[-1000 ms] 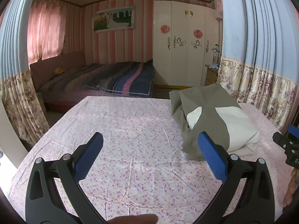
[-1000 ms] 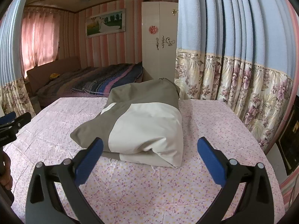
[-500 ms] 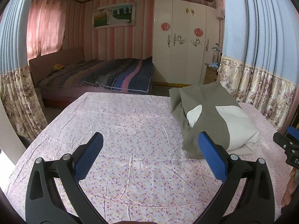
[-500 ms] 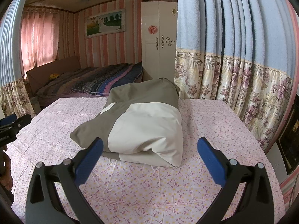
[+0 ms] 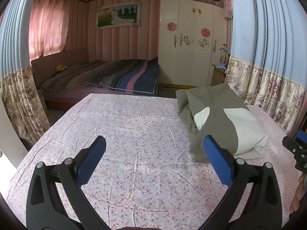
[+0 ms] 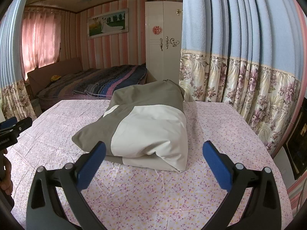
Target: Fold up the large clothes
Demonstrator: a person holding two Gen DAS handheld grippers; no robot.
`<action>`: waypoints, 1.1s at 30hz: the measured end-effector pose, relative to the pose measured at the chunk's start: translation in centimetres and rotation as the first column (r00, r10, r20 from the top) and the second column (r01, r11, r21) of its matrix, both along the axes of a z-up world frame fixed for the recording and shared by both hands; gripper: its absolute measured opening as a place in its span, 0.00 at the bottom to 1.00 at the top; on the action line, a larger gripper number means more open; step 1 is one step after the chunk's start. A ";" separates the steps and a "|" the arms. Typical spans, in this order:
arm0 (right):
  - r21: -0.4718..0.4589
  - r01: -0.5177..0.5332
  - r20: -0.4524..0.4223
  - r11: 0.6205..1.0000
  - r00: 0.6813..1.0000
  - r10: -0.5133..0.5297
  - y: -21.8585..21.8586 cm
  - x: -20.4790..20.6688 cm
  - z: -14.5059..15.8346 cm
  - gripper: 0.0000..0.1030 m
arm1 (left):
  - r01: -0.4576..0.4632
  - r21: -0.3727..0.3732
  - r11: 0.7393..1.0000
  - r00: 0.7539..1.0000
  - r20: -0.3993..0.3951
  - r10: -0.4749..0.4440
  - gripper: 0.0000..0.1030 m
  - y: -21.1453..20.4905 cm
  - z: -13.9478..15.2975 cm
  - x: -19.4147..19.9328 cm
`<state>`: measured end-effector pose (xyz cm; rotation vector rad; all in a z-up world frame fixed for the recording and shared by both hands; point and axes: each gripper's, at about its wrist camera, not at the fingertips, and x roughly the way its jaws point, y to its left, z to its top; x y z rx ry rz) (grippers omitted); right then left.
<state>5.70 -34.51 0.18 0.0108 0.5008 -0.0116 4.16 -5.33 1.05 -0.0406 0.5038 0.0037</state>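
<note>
A large olive-grey and cream garment (image 6: 147,122) lies folded into a thick bundle on the pink flowered bed sheet (image 6: 153,187). In the left wrist view the same bundle (image 5: 216,118) sits at the right side of the sheet (image 5: 134,143). My right gripper (image 6: 153,153) hovers open just in front of the bundle's near edge, holding nothing. My left gripper (image 5: 153,149) is open over bare sheet, to the left of the bundle. Each gripper's tip shows at the edge of the other's view: the right gripper (image 5: 295,149) and the left gripper (image 6: 13,132).
Blue and floral curtains (image 6: 239,72) hang close along the right side of the bed. A second bed with a striped blanket (image 5: 115,74) and a white wardrobe (image 5: 191,48) stand beyond. A person's hand (image 6: 5,174) shows at the left edge.
The left gripper has tilted up slightly, so the far room sits lower in its view. The right gripper and the bundle have barely moved.
</note>
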 end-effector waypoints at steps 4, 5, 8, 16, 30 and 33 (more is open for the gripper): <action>-0.002 0.000 -0.002 1.000 1.000 0.000 -0.1 0.0 -0.1 0.98 | 0.001 0.000 1.000 1.000 0.000 -0.001 0.97 -0.1 0.0 0.0; -0.001 0.000 0.000 1.000 1.000 0.000 -0.1 0.0 0.0 0.98 | 0.002 0.001 1.000 1.000 -0.001 -0.002 0.97 -0.1 0.0 0.0; -0.001 -0.002 0.000 1.000 1.000 0.002 -0.1 0.0 0.0 0.98 | 0.007 0.006 1.000 1.000 -0.005 -0.007 0.97 -0.1 -0.1 0.0; -0.002 -0.001 -0.001 1.000 1.000 0.001 -0.1 0.1 0.0 0.98 | 0.008 0.009 1.000 1.000 -0.008 -0.008 0.97 -0.1 -0.1 0.1; -0.002 -0.002 -0.002 1.000 1.000 0.002 -0.1 0.0 0.1 0.98 | 0.013 0.011 1.000 1.000 -0.010 -0.012 0.97 -0.3 -0.2 0.3; -0.003 -0.003 -0.002 1.000 1.000 0.003 -0.1 0.1 0.0 0.98 | 0.013 0.013 1.000 1.000 -0.010 -0.013 0.97 -0.3 -0.2 0.3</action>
